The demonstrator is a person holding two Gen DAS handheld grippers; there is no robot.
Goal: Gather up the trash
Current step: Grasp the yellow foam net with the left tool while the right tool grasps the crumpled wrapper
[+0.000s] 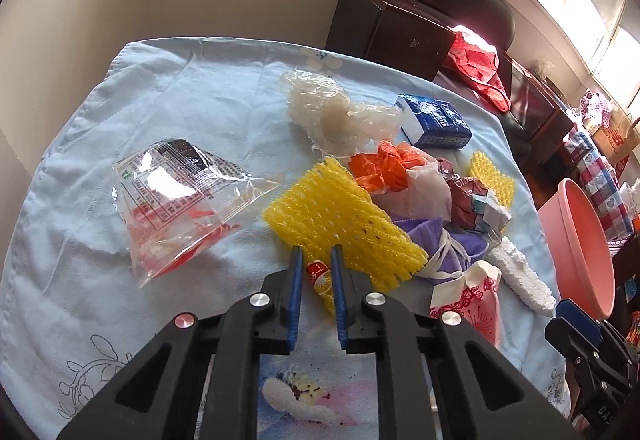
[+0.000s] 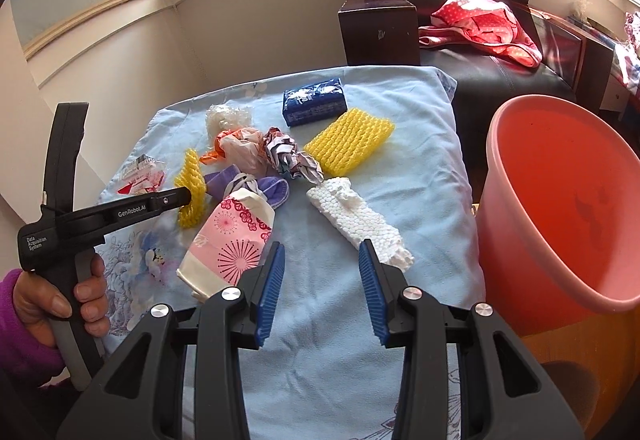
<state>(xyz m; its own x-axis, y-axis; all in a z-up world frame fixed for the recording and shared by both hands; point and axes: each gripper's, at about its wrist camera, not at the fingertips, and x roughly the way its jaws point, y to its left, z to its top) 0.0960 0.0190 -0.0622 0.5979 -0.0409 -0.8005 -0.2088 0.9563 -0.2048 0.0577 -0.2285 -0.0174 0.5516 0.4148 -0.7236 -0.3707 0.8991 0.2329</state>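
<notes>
At lower centre, your left tool [image 1: 316, 260] stands narrow around a small red-labelled wrapper [image 1: 319, 276] beside the yellow foam net [image 1: 340, 216]. Your right tool [image 2: 322, 256] gapes wide, empty; the white foam net [image 2: 356, 218] lies just beyond, with the pink bucket [image 2: 560, 200] at far right.

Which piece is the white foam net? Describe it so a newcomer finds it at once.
Start at the pink bucket standing off the right edge of the blue cloth. The nearest piece of trash to it, just ahead of the open right gripper, is the white foam net, a long knobbly sleeve lying diagonally. The other two foam nets are yellow; this one is white.
</notes>
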